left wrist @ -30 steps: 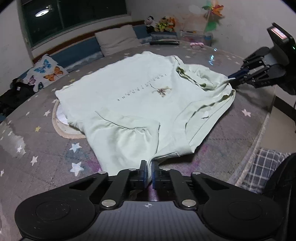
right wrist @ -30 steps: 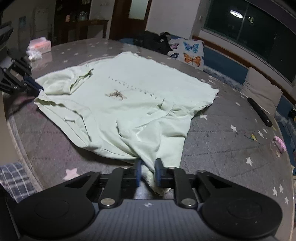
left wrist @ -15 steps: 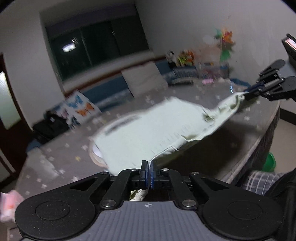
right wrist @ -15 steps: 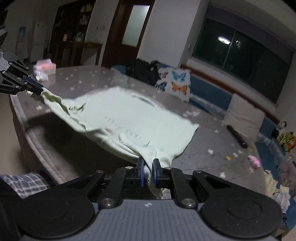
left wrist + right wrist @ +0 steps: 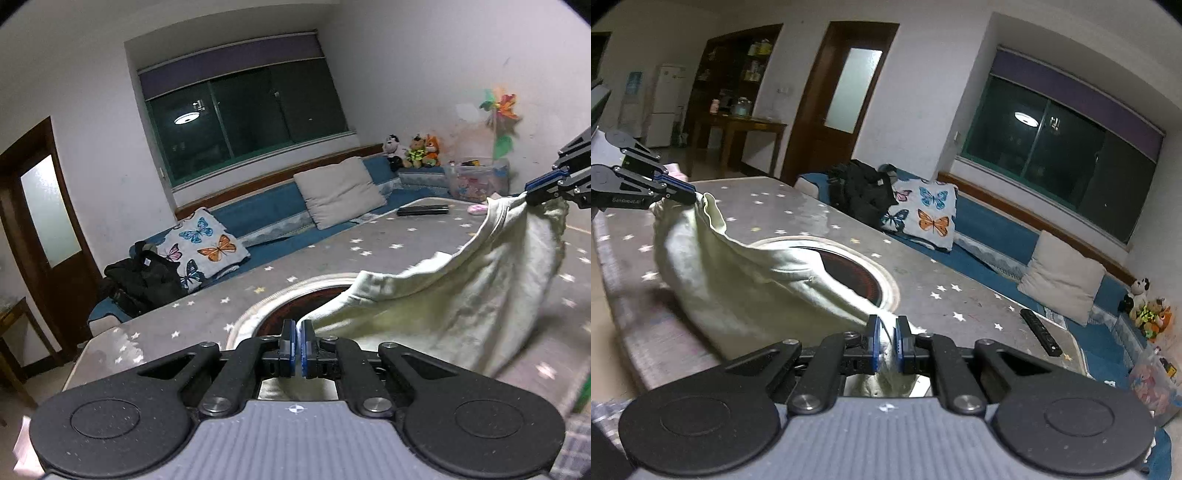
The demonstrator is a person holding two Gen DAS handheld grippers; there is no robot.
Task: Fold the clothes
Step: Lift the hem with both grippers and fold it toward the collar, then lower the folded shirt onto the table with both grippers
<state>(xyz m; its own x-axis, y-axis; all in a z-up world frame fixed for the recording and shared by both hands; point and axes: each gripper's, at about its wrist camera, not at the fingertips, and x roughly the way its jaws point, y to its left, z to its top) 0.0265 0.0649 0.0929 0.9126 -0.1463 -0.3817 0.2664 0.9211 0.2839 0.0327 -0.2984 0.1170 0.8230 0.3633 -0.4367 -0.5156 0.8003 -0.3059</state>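
Your left gripper [image 5: 297, 345] and right gripper [image 5: 885, 343] each clamp the pale green shirt [image 5: 461, 295], slung above the star-patterned table [image 5: 314, 258]; a remote [image 5: 1039, 326] lies beyond.

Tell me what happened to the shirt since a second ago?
Both grippers lifted the pale green shirt off the table; it now hangs between the left gripper and the right gripper, uncovering a round mat. Both stayed clamped on it.
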